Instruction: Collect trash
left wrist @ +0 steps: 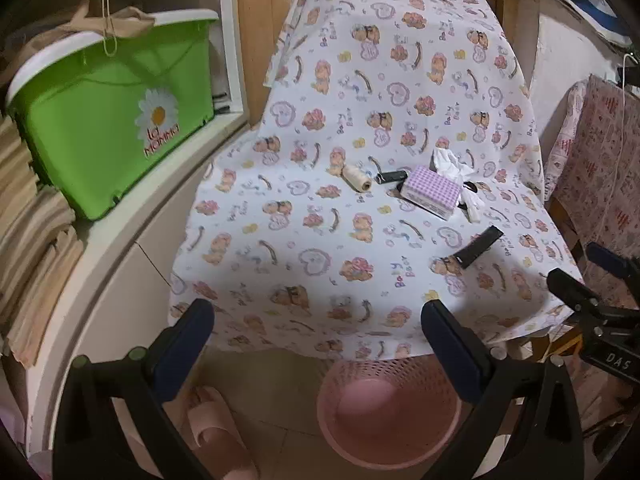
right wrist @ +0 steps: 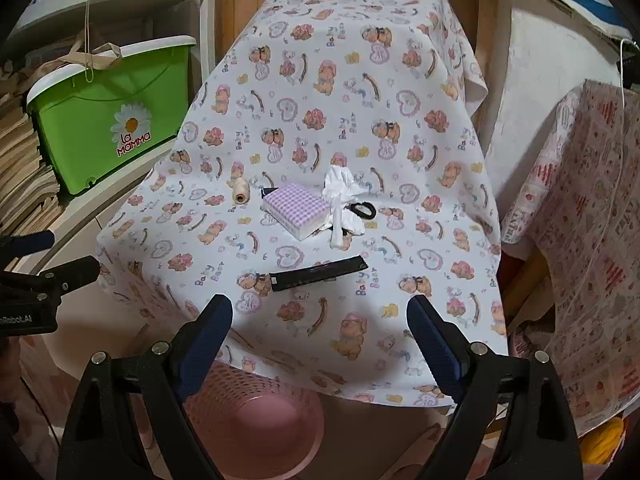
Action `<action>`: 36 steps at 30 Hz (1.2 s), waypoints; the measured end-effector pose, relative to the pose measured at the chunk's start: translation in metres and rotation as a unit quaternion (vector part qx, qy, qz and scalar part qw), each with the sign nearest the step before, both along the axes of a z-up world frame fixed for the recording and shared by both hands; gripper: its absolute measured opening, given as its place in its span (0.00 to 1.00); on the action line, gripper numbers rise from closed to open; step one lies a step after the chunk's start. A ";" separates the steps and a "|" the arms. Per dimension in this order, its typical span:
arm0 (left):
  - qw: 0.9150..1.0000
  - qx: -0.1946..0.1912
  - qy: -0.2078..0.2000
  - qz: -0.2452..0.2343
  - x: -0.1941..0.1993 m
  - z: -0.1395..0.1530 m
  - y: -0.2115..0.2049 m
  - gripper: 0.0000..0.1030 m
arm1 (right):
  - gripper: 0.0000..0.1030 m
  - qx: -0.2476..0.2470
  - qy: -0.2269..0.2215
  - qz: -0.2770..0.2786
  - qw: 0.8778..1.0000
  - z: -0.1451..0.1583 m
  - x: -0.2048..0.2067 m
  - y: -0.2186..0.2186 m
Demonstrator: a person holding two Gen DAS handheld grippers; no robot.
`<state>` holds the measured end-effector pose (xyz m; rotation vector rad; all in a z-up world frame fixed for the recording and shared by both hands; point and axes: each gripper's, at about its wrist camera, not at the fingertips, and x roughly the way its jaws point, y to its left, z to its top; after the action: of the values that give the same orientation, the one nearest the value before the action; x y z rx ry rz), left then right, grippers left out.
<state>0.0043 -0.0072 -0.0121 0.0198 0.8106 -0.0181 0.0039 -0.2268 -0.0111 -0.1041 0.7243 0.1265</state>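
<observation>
Left gripper (left wrist: 318, 322) is held at the bottom of its own view, jaws spread wide, nothing between the blue pads (left wrist: 182, 346). Right gripper (right wrist: 320, 318) is likewise held low in its frame, jaws wide apart and unloaded. Each gripper is seen at the other view's side edge, apart.

green bin (right wrist: 114, 120), thread spool (right wrist: 239, 192), scissors (right wrist: 362, 210)
</observation>
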 end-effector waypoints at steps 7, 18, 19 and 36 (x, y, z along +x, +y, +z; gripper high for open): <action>1.000 0.011 -0.003 0.005 0.004 0.002 -0.002 1.00 | 0.88 -0.005 0.005 0.005 1.000 -0.002 0.003 0.004; 0.998 -0.001 -0.054 0.010 0.008 0.004 0.000 1.00 | 0.88 -0.008 -0.031 0.010 0.999 0.002 0.002 0.005; 0.998 -0.007 -0.064 0.006 0.008 0.006 0.000 1.00 | 0.88 -0.010 -0.028 0.010 1.000 0.001 0.004 0.006; 0.998 0.007 -0.059 0.004 0.007 -0.005 -0.008 1.00 | 0.88 -0.008 -0.013 -0.002 1.000 -0.010 0.007 0.003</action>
<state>0.0112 -0.0149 -0.0176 0.0303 0.6937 -0.0034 0.0107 -0.2234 -0.0207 -0.1197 0.6991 0.1163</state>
